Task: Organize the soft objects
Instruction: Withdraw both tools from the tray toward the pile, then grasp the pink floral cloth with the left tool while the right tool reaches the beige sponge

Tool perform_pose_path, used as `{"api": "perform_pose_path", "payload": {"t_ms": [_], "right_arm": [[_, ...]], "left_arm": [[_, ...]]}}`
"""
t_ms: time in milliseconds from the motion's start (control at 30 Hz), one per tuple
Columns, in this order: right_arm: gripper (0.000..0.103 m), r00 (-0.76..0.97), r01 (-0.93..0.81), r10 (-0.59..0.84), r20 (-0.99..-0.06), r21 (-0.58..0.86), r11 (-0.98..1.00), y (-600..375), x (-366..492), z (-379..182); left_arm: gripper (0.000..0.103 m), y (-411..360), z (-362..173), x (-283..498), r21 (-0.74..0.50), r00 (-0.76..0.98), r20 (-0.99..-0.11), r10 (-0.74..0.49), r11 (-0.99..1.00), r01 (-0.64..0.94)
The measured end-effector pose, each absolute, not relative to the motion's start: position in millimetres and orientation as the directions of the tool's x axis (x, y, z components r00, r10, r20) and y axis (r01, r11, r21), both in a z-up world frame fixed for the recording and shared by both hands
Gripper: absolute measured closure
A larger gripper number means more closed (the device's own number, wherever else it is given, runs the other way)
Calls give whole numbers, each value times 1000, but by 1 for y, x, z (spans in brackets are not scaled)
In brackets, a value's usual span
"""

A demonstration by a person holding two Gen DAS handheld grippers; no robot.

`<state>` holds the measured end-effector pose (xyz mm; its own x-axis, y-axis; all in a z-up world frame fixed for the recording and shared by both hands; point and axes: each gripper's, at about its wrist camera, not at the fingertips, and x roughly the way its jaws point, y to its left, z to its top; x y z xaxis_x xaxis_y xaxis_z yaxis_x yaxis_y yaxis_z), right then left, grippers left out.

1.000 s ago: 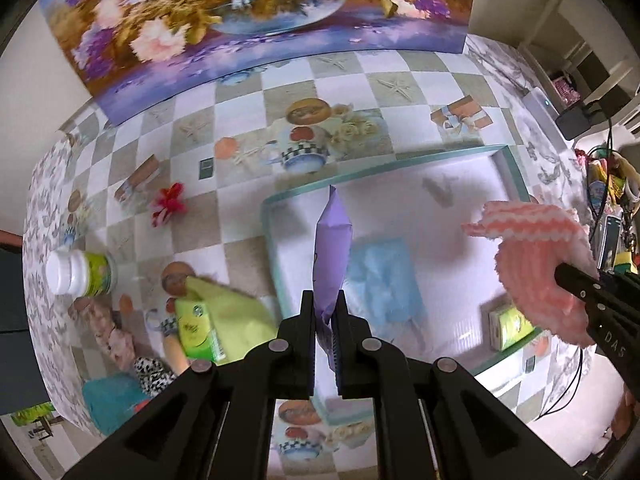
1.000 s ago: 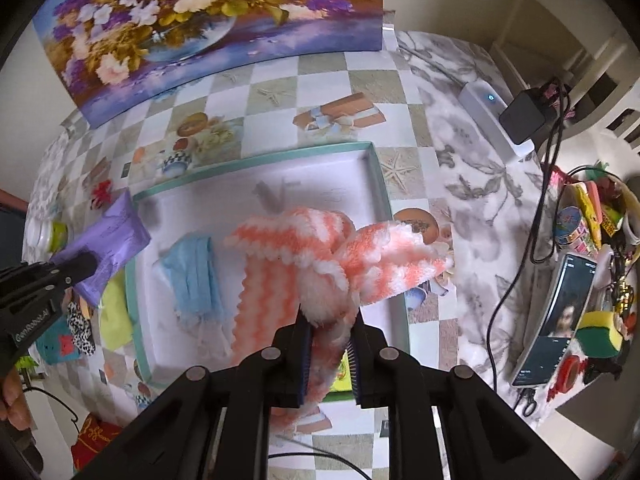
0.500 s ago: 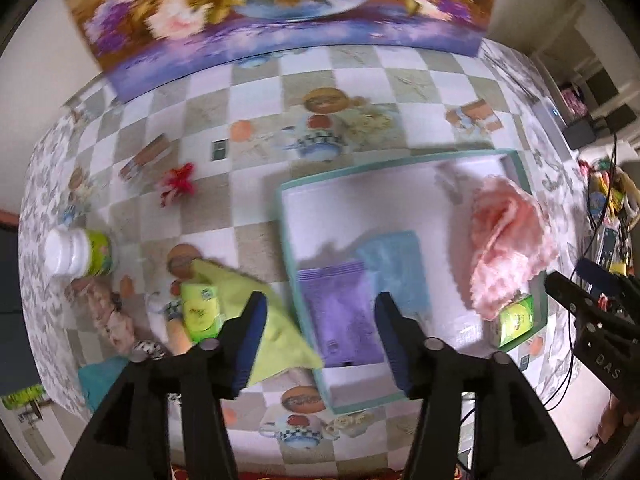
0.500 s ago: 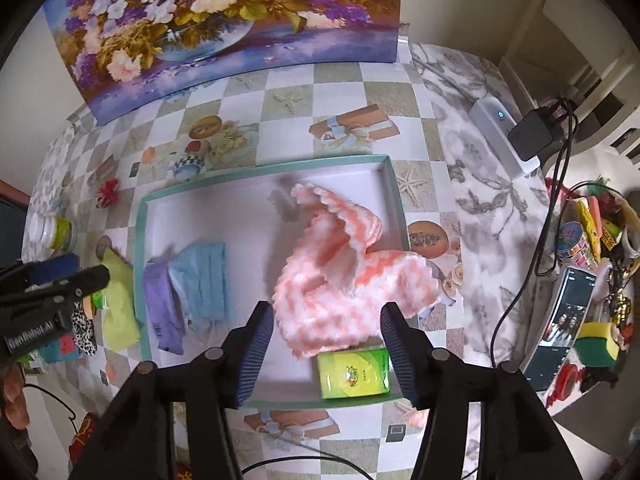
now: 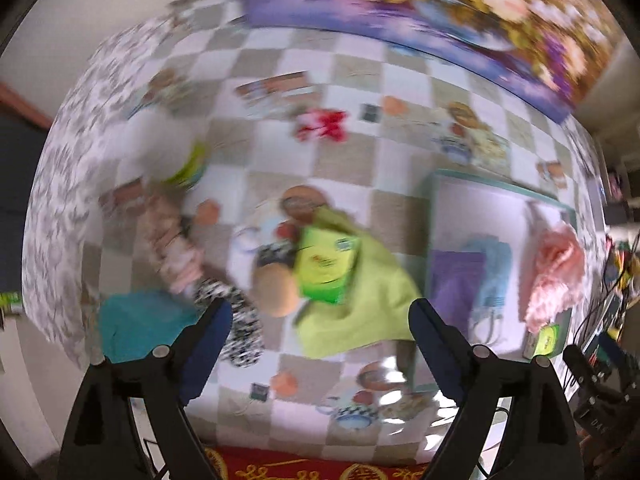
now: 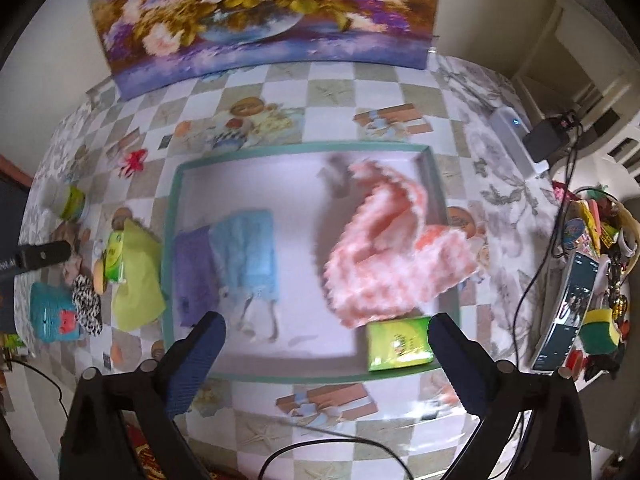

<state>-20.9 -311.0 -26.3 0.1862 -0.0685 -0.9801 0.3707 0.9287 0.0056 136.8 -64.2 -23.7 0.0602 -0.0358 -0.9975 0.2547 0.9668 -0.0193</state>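
The yellow-green cloth (image 5: 356, 304) lies on the table at nine o'clock of the tray (image 6: 304, 147), a green packet (image 5: 326, 266) on it; the left gripper (image 5: 320, 320), wide open and empty, should pinch a free edge; the right gripper (image 6: 326, 338) gapes empty too.

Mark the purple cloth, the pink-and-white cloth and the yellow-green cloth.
purple cloth (image 6: 195, 276), right wrist view, middle of its flat face.
pink-and-white cloth (image 6: 376, 268), right wrist view, middle of the bunched folds.
yellow-green cloth (image 5: 360, 304), left wrist view, bare part beside the green pack.
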Motion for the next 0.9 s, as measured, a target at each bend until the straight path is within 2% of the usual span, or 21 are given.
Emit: {"api": "perform_pose_path", "payload": {"t_ms": [633,900], "right_arm": [[1,234,205,-52,-971,-3,979,-196,8,2],[1,215,167,10,-977,46,985,-156,29,-18]], "left_arm": [[13,70,-9,147,-66,61,-995,-73,992,109],[13,94,-26,157,-95,23,-995,-97,992,81]]}}
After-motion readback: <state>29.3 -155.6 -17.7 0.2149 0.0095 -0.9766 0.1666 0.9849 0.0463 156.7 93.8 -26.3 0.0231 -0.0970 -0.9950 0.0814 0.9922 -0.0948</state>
